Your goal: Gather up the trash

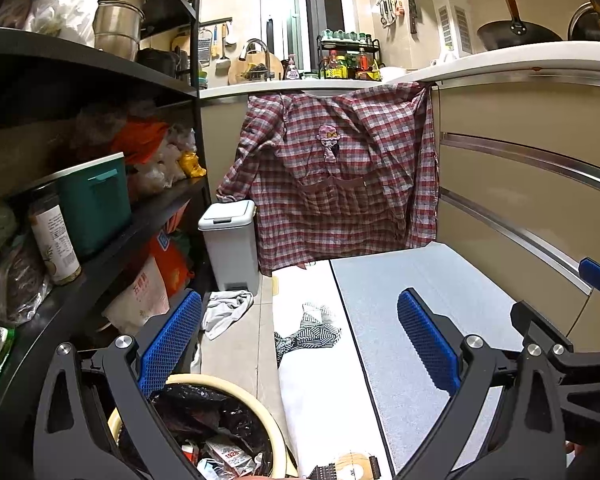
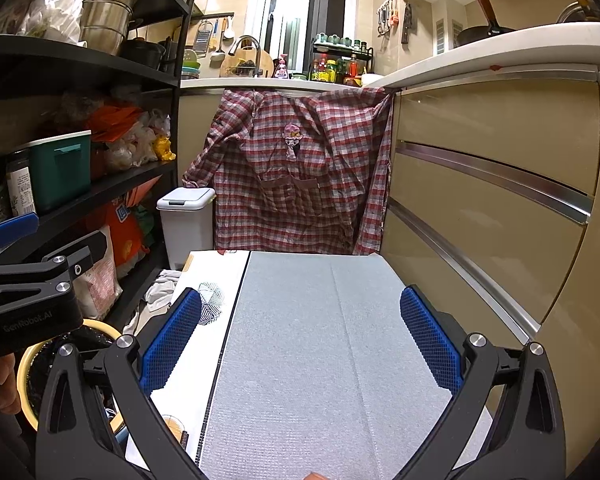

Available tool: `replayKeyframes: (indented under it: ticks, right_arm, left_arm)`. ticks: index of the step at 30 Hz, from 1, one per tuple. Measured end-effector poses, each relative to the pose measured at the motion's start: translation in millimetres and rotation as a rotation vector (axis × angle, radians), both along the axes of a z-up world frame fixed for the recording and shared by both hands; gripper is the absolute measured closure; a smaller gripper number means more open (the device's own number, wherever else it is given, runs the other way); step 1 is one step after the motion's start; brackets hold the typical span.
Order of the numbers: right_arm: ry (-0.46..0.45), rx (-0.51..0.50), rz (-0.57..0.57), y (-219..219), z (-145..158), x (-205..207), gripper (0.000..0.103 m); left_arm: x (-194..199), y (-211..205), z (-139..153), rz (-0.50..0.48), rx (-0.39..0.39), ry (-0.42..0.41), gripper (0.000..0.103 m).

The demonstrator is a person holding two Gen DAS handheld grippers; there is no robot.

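**Both tools spread and empty beside the lined bin**

The left tool (image 1: pixel 300 344) has its blue pads wide apart with nothing between them; the right tool (image 2: pixel 300 340) stands the same way, bare. Both hover over a grey foam sheet (image 2: pixel 320 340) lying next to a white printed board (image 1: pixel 320 360). Just below the left tool sits the round yellow bin (image 1: pixel 274 436), its black bag (image 1: pixel 204 408) holding wrappers and scraps. A crumpled cloth (image 1: pixel 226 312) lies on the floor near the white pedal bin (image 1: pixel 232 240). Whether gathering is ahead or the bag is ready for lifting, the scene does not settle; either way, the bag's rim looks the likeliest grip.
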State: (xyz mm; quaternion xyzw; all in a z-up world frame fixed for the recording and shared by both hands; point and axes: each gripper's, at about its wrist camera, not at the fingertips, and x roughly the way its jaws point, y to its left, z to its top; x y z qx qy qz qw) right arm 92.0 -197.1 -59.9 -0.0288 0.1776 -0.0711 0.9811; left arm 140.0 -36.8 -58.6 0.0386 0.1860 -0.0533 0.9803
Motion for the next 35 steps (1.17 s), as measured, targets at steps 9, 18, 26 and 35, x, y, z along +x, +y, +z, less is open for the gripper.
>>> replayKeyframes:
  ticks: [9, 18, 26, 35]
  right_arm:
    - [-0.001, -0.001, 0.001, 0.0, 0.0, -0.3, 0.005]
    - [-0.004, 0.0, 0.002, -0.5, 0.6, -0.9, 0.005]
    - [-0.005, 0.001, 0.002, -0.2, 0.5, -1.2, 0.005]
    - [-0.006, 0.001, 0.002, 2.7, 3.5, -1.7, 0.005]
  left_arm:
    - [0.0, -0.4, -0.2, 0.0, 0.002, -0.001, 0.008]
    - [0.3, -1.1, -0.1, 0.002, 0.005, -0.003, 0.008]
    - [0.7, 0.0, 1.8, 0.015, 0.002, -0.013, 0.008]
    - [1.5, 1.5, 2.4, 0.003, 0.005, -0.009, 0.008]
